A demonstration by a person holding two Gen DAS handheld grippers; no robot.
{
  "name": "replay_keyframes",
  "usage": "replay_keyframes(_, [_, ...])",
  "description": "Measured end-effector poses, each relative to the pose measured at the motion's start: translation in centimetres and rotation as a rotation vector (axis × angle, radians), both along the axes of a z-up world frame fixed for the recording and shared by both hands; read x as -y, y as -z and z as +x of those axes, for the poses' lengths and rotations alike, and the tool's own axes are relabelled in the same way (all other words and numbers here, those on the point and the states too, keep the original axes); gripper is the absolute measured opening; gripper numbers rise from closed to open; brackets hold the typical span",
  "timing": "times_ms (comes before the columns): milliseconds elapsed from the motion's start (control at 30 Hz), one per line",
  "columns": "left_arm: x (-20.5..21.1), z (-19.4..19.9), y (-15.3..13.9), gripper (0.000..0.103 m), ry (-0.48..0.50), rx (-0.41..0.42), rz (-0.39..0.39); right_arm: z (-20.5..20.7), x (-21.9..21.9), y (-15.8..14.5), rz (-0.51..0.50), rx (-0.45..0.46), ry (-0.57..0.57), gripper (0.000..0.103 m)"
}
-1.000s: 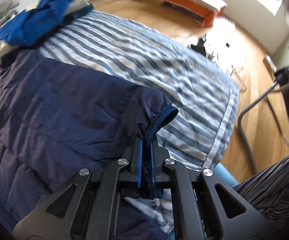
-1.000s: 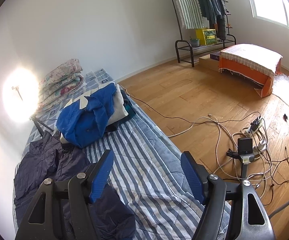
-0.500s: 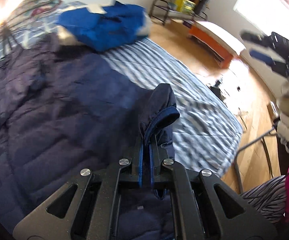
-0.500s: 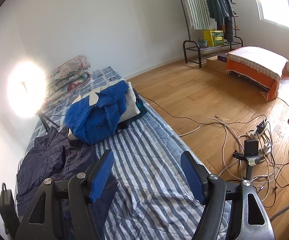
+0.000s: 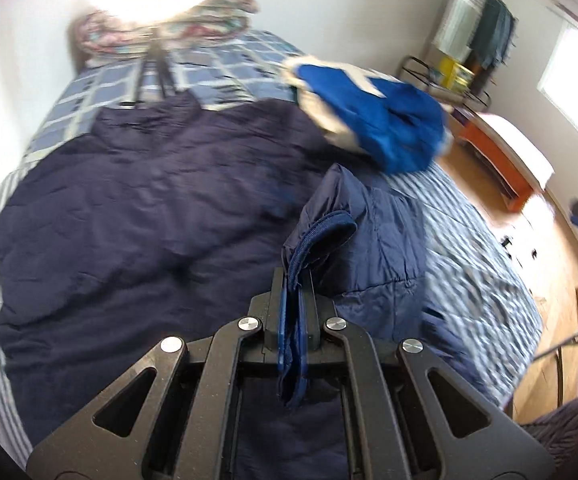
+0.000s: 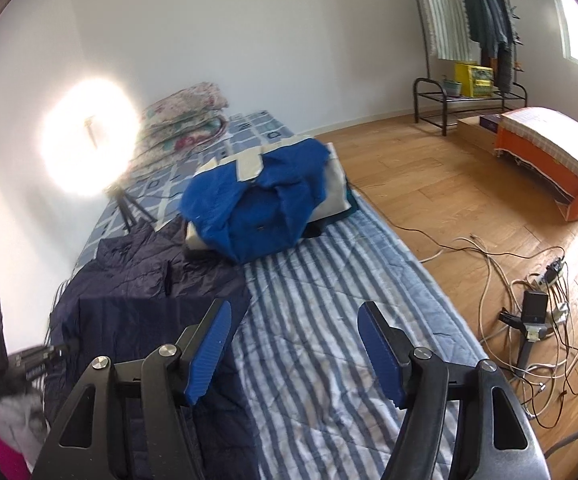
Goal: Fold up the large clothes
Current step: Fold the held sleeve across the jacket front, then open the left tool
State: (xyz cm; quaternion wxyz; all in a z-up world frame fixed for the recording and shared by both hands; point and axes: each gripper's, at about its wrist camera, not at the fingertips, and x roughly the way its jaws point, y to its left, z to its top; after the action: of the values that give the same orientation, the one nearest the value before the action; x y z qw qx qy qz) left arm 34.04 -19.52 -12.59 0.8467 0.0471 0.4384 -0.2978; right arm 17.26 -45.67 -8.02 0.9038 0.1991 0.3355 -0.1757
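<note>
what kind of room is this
Most likely a bedroom in a home: a low bed with a blue-and-white striped quilt, a black metal clothes rack hung with garments by the white wall, and a folded floral blanket at the bed's far end.

A jacket (image 6: 141, 280) was spread on the near, wall-side part of the bed (image 6: 329, 320), its cuff (image 5: 321, 240) lifted above the body and pinched between the closed left tongs (image 5: 294, 312). Beyond the jacket, a heap of clothes (image 6: 261, 204) was piled on the bed, touching the jacket's far edge. Behind the heap, folded quilts (image 6: 185, 116) were stacked against the wall, with a tripod (image 6: 127, 208) before them. The right tongs (image 6: 295, 356) were held apart above the bed's near end. On the floor (image 6: 449, 208) to the right, tangled cables (image 6: 529, 320) were strewn; further back, a clothes rack (image 6: 469, 40) was set against the wall.
</note>
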Motion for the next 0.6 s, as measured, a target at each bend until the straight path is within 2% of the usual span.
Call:
replay_keyframes(233, [-6.1,6.5,1.3,0.002,-0.136,0.032,0.033,1.9,-4.2,0.0,-0.016,-0.013,-0.094,0.068])
replay_keyframes(600, [-15.0,14.9,4.3,0.002,-0.325,-0.003,-0.015,4.9,-9.2,1.0,-0.047,-0.051,-0.198,0.068])
